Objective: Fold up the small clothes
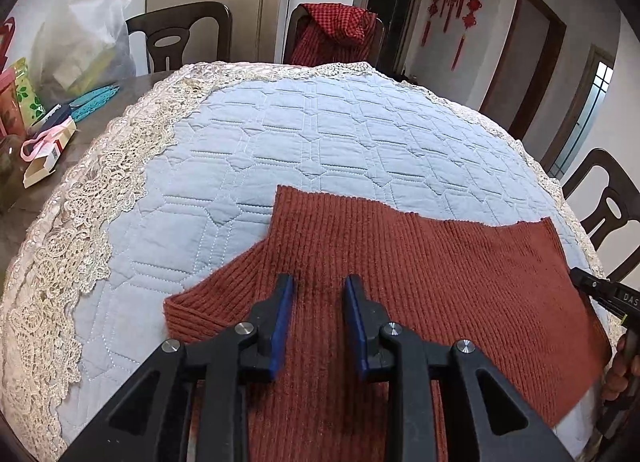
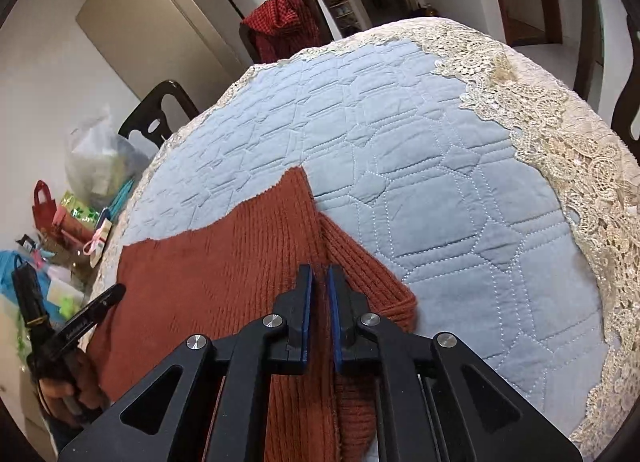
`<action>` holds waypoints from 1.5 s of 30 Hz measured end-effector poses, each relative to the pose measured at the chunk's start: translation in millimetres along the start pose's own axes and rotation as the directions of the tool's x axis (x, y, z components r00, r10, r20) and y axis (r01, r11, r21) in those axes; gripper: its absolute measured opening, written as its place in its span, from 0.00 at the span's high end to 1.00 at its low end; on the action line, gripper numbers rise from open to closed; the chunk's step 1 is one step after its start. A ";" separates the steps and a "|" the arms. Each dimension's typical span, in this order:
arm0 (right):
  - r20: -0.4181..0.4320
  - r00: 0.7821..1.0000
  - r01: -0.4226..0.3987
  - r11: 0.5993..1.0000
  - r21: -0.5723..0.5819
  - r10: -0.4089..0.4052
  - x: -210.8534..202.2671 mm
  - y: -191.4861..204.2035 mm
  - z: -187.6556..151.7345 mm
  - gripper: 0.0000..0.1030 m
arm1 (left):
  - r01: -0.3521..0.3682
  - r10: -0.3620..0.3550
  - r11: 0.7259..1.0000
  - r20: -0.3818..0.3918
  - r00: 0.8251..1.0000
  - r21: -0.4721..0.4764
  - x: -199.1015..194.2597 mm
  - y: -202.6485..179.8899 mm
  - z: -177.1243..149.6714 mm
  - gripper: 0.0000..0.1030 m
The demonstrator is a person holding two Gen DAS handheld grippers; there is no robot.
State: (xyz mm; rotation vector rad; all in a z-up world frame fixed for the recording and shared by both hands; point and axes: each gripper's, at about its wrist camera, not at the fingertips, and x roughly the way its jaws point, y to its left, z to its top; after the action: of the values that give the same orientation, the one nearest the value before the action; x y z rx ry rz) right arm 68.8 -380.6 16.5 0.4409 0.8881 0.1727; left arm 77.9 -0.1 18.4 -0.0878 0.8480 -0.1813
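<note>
Right under my left gripper (image 1: pixel 319 282) is the rust-red ribbed sweater (image 1: pixel 420 270), and I've got the blue pads (image 1: pixel 280 326) parted a modest way with bare knit showing in the gap, nothing pinched. My right gripper (image 2: pixel 319 272) sits over that same sweater (image 2: pixel 224 274), jaws down to a thin slit just above the line where a sleeve (image 2: pixel 372 282) meets the body; I can't see any fabric caught between them, so I call it closed on nothing.

The sweater lies flat on the pale blue quilted cover (image 1: pixel 320 134), at the cover's near edge, one sleeve (image 1: pixel 200 302) angling off to the sweater's left in the left view.

Containers: beside the cover's lace border (image 1: pixel 100 198) there's a translucent plastic bag (image 1: pixel 84 42) with pale boxes showing through, and a small open cream carton with a pink ribbon (image 1: pixel 44 154); what's inside that one I can't make out.

Only the left view gives me the red knot ornaments (image 1: pixel 456 2) on the wall behind the cover. Only the right view gives me a small red tote (image 2: pixel 42 202) beside the bag, plus the hand (image 2: pixel 68 394) gripping my other tool's handle. Both catch the red checked garment (image 1: pixel 340 30) draped on a chair beyond the cover
</note>
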 end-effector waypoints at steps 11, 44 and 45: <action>0.055 0.997 -0.056 0.993 -0.102 0.062 -30.6 25.6 -7.1 0.90 | -0.021 0.021 1.000 0.045 0.999 0.011 -24.7 -6.3 -5.5 0.67; -0.121 0.978 -0.204 0.897 -0.392 0.170 -0.1 121.0 -64.9 0.88 | 0.130 -0.126 0.966 0.031 0.991 -0.224 -24.5 53.7 -29.3 0.46; -0.127 0.977 -0.208 0.894 -0.397 0.171 2.0 124.1 -65.7 0.88 | 0.136 -0.133 0.964 0.030 0.991 -0.227 -22.9 52.7 -28.7 0.46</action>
State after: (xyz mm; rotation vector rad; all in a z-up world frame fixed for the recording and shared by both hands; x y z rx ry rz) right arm 23.1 -249.0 33.7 0.1268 0.8676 0.5522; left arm 48.0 55.9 8.4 -0.3632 0.8467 -0.2095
